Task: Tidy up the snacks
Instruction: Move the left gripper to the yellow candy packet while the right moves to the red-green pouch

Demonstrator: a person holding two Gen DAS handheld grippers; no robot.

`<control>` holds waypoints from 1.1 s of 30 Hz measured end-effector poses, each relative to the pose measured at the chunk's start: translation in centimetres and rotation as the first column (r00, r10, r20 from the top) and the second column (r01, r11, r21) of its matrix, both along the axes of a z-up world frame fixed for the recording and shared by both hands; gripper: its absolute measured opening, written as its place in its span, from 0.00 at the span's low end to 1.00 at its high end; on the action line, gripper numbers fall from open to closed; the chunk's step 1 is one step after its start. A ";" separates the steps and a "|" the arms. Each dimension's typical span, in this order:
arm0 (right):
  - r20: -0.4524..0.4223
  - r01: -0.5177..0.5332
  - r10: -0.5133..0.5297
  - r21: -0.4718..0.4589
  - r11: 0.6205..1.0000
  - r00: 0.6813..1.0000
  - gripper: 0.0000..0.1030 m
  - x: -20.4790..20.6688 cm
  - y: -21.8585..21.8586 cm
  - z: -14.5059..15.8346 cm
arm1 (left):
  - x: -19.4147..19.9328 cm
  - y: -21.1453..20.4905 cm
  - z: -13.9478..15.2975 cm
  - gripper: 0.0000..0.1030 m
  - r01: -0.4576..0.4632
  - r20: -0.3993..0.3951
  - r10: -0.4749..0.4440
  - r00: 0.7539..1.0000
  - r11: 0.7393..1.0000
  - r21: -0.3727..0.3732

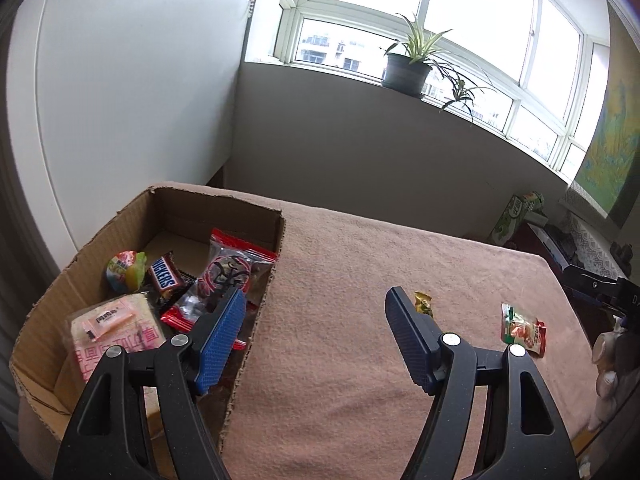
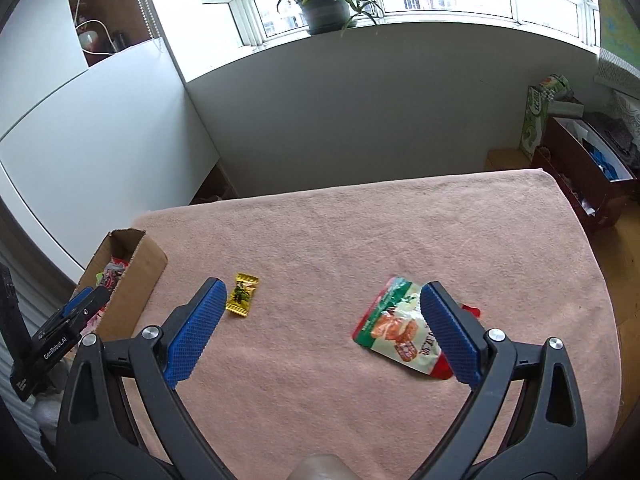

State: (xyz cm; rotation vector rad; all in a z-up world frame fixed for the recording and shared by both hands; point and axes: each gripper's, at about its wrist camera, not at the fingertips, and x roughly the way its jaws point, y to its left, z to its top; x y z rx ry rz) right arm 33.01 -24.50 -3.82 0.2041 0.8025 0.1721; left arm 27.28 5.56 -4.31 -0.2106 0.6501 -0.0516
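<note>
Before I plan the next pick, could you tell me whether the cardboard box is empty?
Not empty: the cardboard box holds several snack packets.

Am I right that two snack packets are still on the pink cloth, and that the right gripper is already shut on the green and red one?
Not quite: in the right wrist view the right gripper is open, its fingers apart above the green and red packet. Two packets, that one and the yellow candy, do lie on the pink cloth.

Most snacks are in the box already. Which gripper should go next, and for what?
Probably bring the right gripper down over the red-and-green pouch and close on it. Its jaws are open and empty, with the pouch just below its right finger, while the small yellow candy lies nearer the cardboard box.
</note>
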 end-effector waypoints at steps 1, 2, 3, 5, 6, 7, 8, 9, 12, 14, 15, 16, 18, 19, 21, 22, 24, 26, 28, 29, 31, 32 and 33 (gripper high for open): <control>-0.021 0.007 -0.007 -0.004 1.000 1.000 0.96 0.1 -0.8 -0.4 | 0.2 -0.6 -0.1 0.70 0.015 -0.004 -0.015 1.000 1.000 -0.003; -0.039 0.009 -0.009 -0.001 1.000 0.999 0.96 0.1 -1.5 -0.8 | 0.4 -1.3 -0.1 0.70 0.030 -0.008 -0.030 1.000 1.000 -0.008; -0.054 0.003 -0.003 0.002 1.000 0.999 0.96 0.2 -2.2 -1.2 | 0.7 -2.0 -0.2 0.70 0.044 -0.014 -0.044 0.999 0.999 -0.011; -0.087 -0.007 0.006 -0.012 1.000 0.996 0.96 0.6 -3.3 -2.0 | 1.2 -3.3 -0.4 0.70 0.074 -0.023 -0.074 0.997 0.997 -0.008; -0.102 -0.013 0.012 -0.015 1.000 0.995 0.96 0.8 -3.7 -2.4 | 1.4 -3.9 -0.6 0.70 0.091 -0.032 -0.091 0.995 0.996 -0.007; -0.114 -0.026 0.024 -0.015 1.000 0.993 0.96 1.2 -4.0 -2.8 | 1.7 -4.5 -0.9 0.70 0.105 -0.041 -0.105 0.994 0.994 -0.008; -0.123 -0.038 0.035 -0.020 0.999 0.992 0.96 1.5 -4.4 -3.1 | 2.0 -4.9 -1.1 0.70 0.116 -0.051 -0.116 0.992 0.993 -0.009; -0.128 -0.052 0.048 -0.028 0.998 0.991 0.96 1.8 -4.6 -3.3 | 2.3 -5.4 -1.4 0.70 0.128 -0.061 -0.129 0.990 0.992 -0.009; -0.141 -0.098 0.091 -0.042 0.994 0.986 0.96 3.0 -4.9 -4.0 | 3.1 -6.4 -2.2 0.70 0.162 -0.095 -0.162 0.982 0.987 -0.010; -0.152 -0.123 0.115 -0.041 0.992 0.982 0.96 3.8 -5.0 -4.5 | 3.7 -6.8 -2.7 0.70 0.165 -0.113 -0.165 0.980 0.986 -0.016; -0.159 -0.133 0.124 -0.046 0.990 0.979 0.96 4.3 -5.1 -4.8 | 3.8 -6.9 -2.9 0.70 0.168 -0.120 -0.169 0.978 0.986 -0.022; -0.167 -0.144 0.135 -0.047 0.988 0.977 0.96 4.7 -5.1 -5.1 | 4.0 -7.2 -3.0 0.70 0.169 -0.126 -0.171 0.977 0.985 -0.026; -0.187 -0.169 0.160 -0.035 0.985 0.969 0.96 5.5 -5.3 -5.8 | 4.5 -7.9 -3.2 0.70 0.174 -0.134 -0.176 0.975 0.984 -0.021; -0.196 -0.178 0.169 -0.030 0.984 0.966 0.96 6.0 -5.4 -6.2 | 4.7 -8.3 -3.4 0.70 0.178 -0.141 -0.178 0.974 0.984 -0.013; -0.207 -0.193 0.185 -0.022 0.981 0.961 0.96 6.6 -5.6 -6.7 | 5.2 -9.3 -3.8 0.70 0.194 -0.154 -0.191 0.969 0.981 0.003; -0.210 -0.200 0.193 -0.013 0.980 0.958 0.96 6.9 -5.7 -6.9 | 5.5 -9.8 -4.1 0.70 0.201 -0.162 -0.196 0.967 0.979 0.016; -0.216 -0.209 0.206 0.011 0.978 0.954 0.96 7.6 -6.0 -7.3 | 6.0 -10.8 -4.5 0.70 0.217 -0.177 -0.206 0.962 0.975 0.048; -0.223 -0.216 0.217 0.029 0.976 0.950 0.96 8.2 -6.3 -7.8 | 6.4 -11.4 -4.8 0.70 0.216 -0.185 -0.200 0.962 0.974 0.070; -0.236 -0.224 0.227 0.043 0.974 0.945 0.96 8.9 -6.5 -8.2 | 6.7 -11.8 -5.0 0.70 0.221 -0.190 -0.203 0.960 0.972 0.079; -0.243 -0.228 0.233 0.051 0.972 0.942 0.96 9.1 -6.6 -8.5 | 7.0 -12.0 -5.1 0.70 0.221 -0.192 -0.201 0.961 0.971 0.089; -0.257 -0.240 0.252 0.077 0.968 0.933 0.96 9.3 -6.7 -9.0 | 7.4 -12.3 -5.2 0.70 0.218 -0.195 -0.195 0.961 0.971 0.103; -0.264 -0.243 0.257 0.084 0.966 0.930 0.96 9.3 -6.7 -9.3 | 7.7 -12.3 -5.3 0.70 0.218 -0.200 -0.194 0.960 0.971 0.101; -0.268 -0.247 0.262 0.089 0.965 0.927 0.96 9.3 -6.7 -9.5 | 7.8 -12.3 -5.4 0.70 0.218 -0.204 -0.195 0.959 0.971 0.099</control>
